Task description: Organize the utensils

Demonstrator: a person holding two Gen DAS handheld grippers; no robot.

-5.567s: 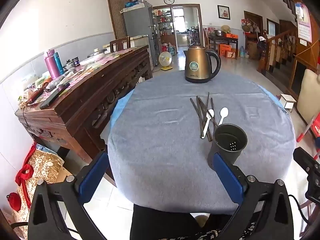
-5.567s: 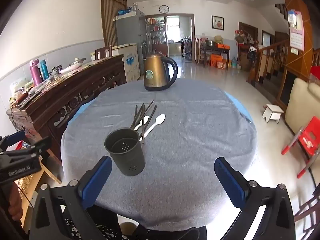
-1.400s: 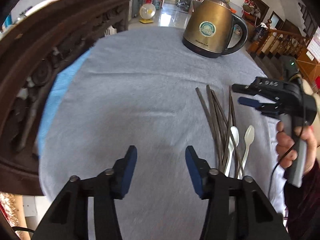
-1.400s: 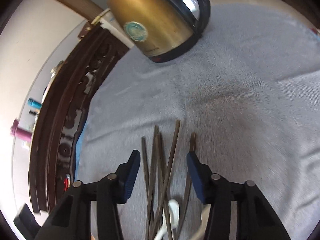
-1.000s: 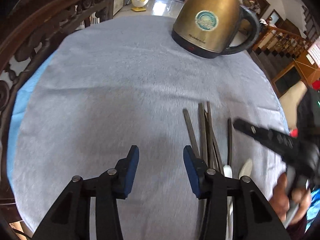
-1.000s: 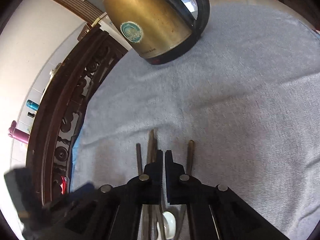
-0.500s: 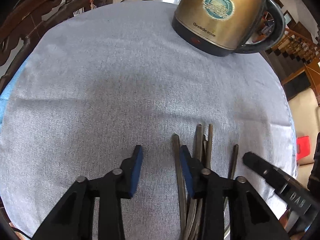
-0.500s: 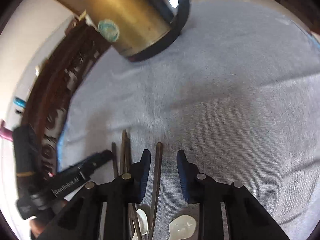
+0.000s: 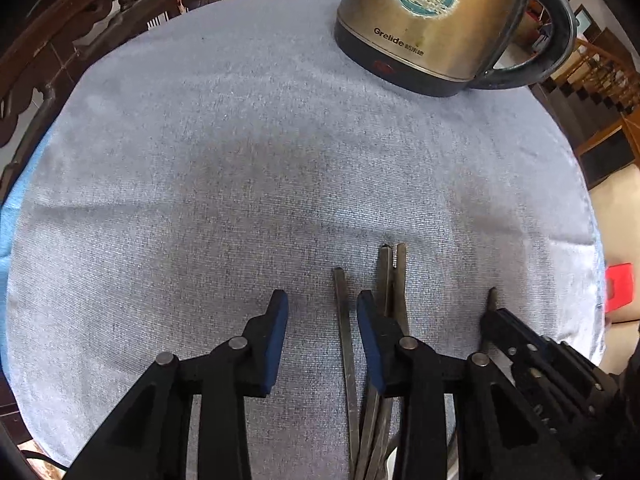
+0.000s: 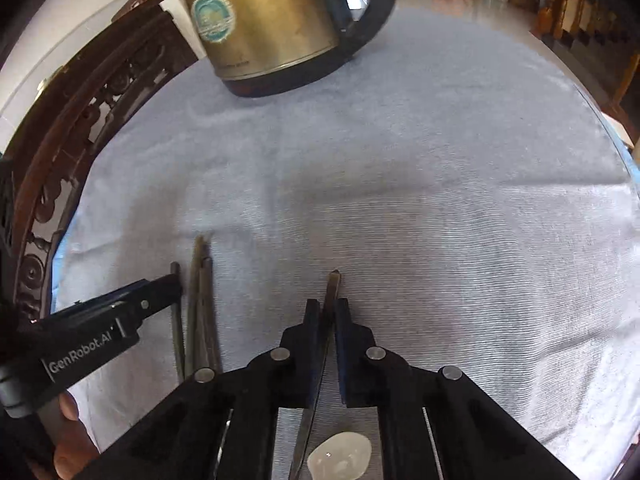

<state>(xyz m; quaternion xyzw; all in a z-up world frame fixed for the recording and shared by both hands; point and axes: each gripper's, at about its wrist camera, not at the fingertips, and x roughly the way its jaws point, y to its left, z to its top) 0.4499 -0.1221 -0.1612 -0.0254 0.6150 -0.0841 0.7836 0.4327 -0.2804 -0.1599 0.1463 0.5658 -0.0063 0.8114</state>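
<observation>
while the right gripper point(image 10: 327, 312) pinches one chopstick point(image 10: 333, 282), the left gripper point(image 9: 320, 312) stands half open around another chopstick point(image 9: 341, 300).

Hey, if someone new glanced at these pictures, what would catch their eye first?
Probably the brass kettle at the far edge of the grey tablecloth. Next, the right gripper pinching a lone dark chopstick, while the left gripper hangs open over another chopstick beside the bundle.
</observation>
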